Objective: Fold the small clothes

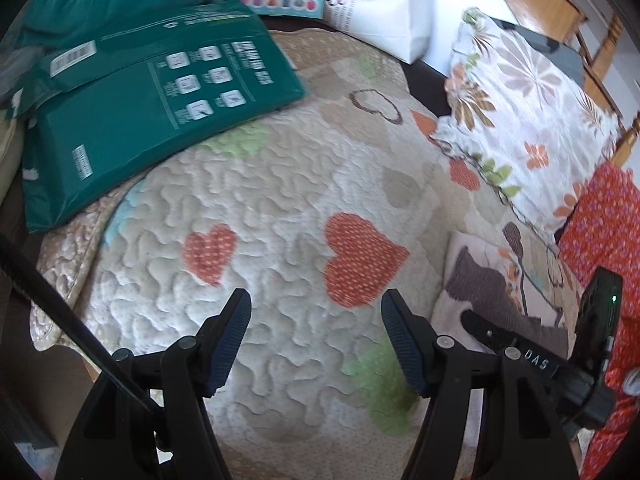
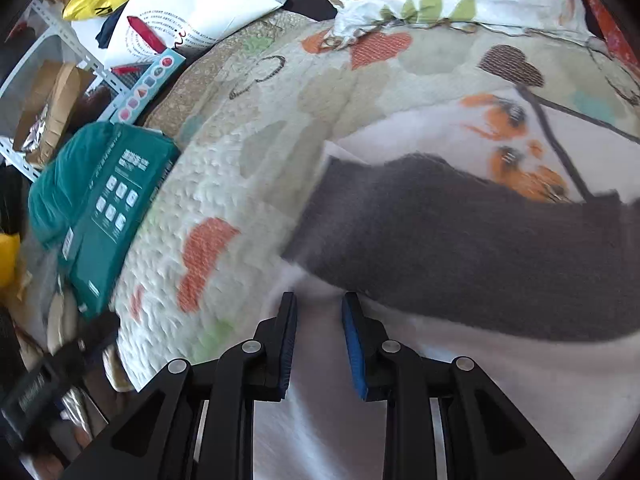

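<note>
A small white garment (image 2: 460, 240) printed with a broad dark grey shape and orange flower-like patches lies spread flat on a quilted bedcover (image 2: 248, 184) patterned with orange hearts. Seen from the right wrist, its pale lower part runs beneath the camera, the grey print crossing it at a slant. From the left wrist, the garment (image 1: 492, 276) sits at the bedcover's right side.

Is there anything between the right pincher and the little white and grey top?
Nothing visible blocks it. The right gripper hangs directly over the small white garment on the quilt, jaws slightly apart with only cloth below. The green package lies off to the side.
</note>
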The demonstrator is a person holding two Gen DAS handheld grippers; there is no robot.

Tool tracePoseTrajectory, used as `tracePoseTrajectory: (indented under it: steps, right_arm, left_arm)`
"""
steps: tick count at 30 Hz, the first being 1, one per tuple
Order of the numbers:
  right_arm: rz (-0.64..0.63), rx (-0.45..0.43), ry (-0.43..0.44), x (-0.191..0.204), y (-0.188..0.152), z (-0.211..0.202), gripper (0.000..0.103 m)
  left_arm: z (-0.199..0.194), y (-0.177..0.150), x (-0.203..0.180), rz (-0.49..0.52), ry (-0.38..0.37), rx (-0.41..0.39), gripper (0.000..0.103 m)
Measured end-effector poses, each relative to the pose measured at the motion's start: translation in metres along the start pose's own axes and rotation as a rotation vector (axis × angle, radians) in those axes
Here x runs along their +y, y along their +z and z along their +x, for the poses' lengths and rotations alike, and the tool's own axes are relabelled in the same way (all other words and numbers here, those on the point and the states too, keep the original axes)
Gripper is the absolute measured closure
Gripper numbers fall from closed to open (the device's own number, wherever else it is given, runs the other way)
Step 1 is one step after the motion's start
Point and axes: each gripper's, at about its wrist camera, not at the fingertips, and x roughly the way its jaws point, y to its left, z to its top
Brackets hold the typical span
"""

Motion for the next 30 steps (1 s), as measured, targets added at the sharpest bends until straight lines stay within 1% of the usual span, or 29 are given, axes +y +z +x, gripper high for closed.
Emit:
tracePoseTrajectory:
  steps: [1,2,6,8,11,16,20,22,28,30]
  right_arm:
    - [-0.006,0.016,0.023,0.005,0.003,0.003,0.076]
    - [-0.015,0.020,0.025,0.009,0.004,0.003,0.076]
    - [-0.080,-0.015,0.010,0.023,-0.004,-0.018,0.076]
    - [-0.116,-0.061,-0.016,0.024,-0.011,-0.039,0.076]
    - [-0.145,-0.126,-0.079,0.017,-0.020,-0.067,0.076]
    - [-0.101,-0.209,-0.190,-0.027,-0.031,-0.110,0.076]
    - [-0.056,-0.237,-0.295,-0.072,-0.043,-0.135,0.075]
    - [-0.015,-0.241,-0.353,-0.102,-0.051,-0.145,0.075]
    - [0.123,-0.240,-0.428,-0.175,-0.075,-0.170,0.075]
    - [0.151,-0.247,-0.441,-0.192,-0.083,-0.179,0.075]
  left_arm:
    - [0.000,0.000,0.003,-0.010,-0.002,0.001,0.037]
    - [0.000,0.001,0.005,-0.020,-0.007,0.004,0.037]
    - [0.000,0.000,0.002,-0.014,-0.018,0.007,0.036]
    - [0.000,-0.003,-0.004,0.010,-0.015,0.007,0.036]
    - [0.001,-0.007,-0.011,0.030,-0.016,0.016,0.036]
    - [0.003,-0.016,-0.025,0.071,-0.013,0.025,0.036]
    - [0.006,-0.022,-0.039,0.111,-0.007,0.034,0.036]
    - [0.008,-0.024,-0.044,0.124,-0.007,0.036,0.036]
    - [0.014,-0.032,-0.061,0.155,0.000,0.056,0.036]
    - [0.017,-0.035,-0.067,0.168,0.002,0.062,0.036]
